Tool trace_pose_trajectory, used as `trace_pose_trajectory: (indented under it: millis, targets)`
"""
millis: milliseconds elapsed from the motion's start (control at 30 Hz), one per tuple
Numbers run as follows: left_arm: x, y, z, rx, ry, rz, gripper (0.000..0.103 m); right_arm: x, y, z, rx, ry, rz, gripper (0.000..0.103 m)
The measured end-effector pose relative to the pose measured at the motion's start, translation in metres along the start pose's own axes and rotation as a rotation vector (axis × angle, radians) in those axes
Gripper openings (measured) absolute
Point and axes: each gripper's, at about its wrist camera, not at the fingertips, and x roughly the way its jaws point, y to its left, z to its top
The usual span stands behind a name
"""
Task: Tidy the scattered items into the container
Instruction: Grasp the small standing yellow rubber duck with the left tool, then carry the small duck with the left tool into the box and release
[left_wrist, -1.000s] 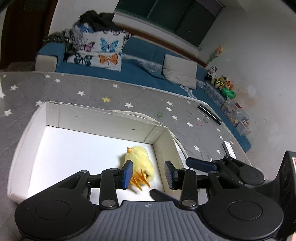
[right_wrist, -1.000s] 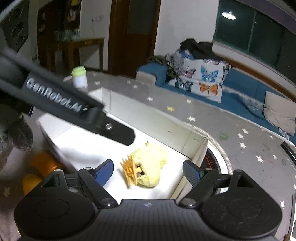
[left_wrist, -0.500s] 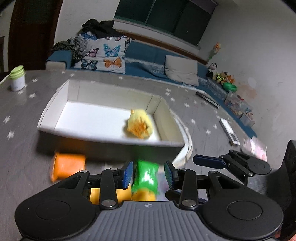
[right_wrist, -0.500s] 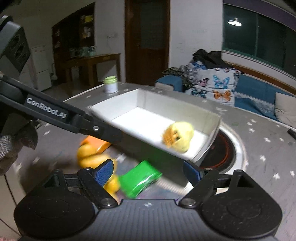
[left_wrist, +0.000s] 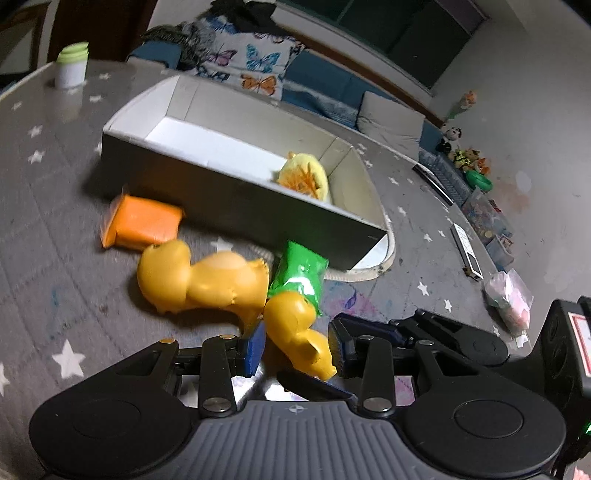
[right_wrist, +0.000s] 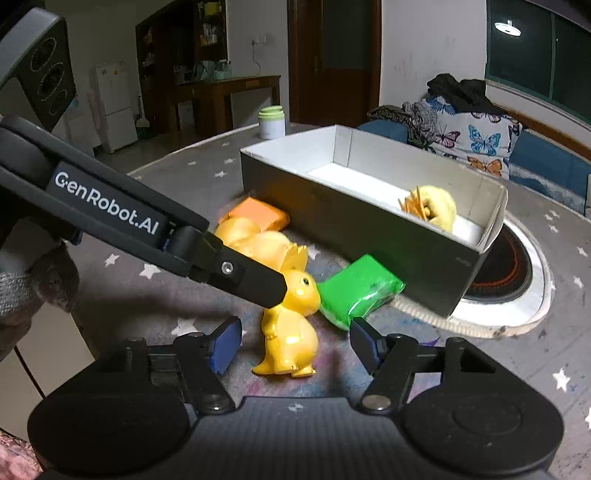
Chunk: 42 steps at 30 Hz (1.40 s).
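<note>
A white box stands on the star-patterned table and holds a pale yellow chick toy. In front of it lie an orange packet, a green packet, a large yellow toy and a small yellow dinosaur toy. My left gripper is open, its pads on either side of the small dinosaur, apart from it. My right gripper is open and empty, just in front of the same toy.
A white jar with a green lid stands at the table's far edge. A round inset hotplate lies right of the box. A plastic bag and remotes lie on the right. A sofa is behind.
Both grippers pulled back from over the box and dropped low toward the table front. The left gripper now straddles the small yellow dinosaur; the chick stays in the box.
</note>
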Motion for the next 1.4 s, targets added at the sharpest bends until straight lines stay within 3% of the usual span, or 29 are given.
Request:
trace_pose_trajectory:
  millis: [167,367,567,933,1200,1400]
  targets:
    - [0.010,0.009,0.001,-0.102,0.032,-0.032,0.040,0.011,0.002,-0.008,0.015,0.027,0.014,0.059]
    - [0.016,0.012,0.002,-0.155,0.033,-0.016,0.039,0.014,0.001,-0.010,0.036,0.026,0.023,0.051]
    - [0.020,0.013,0.001,-0.167,0.037,0.002,0.038,0.018,0.001,-0.011,0.050,0.028,0.030,0.040]
    - [0.004,0.001,0.005,-0.131,0.003,-0.014,0.038,0.002,0.005,-0.007,0.046,-0.003,0.004,0.032]
    - [-0.017,-0.011,0.052,-0.083,-0.089,-0.031,0.038,-0.014,0.002,0.031,0.029,-0.098,-0.034,0.032]
    - [0.000,0.002,0.104,-0.086,-0.108,-0.045,0.038,0.005,-0.013,0.077,0.035,-0.141,-0.058,0.032]
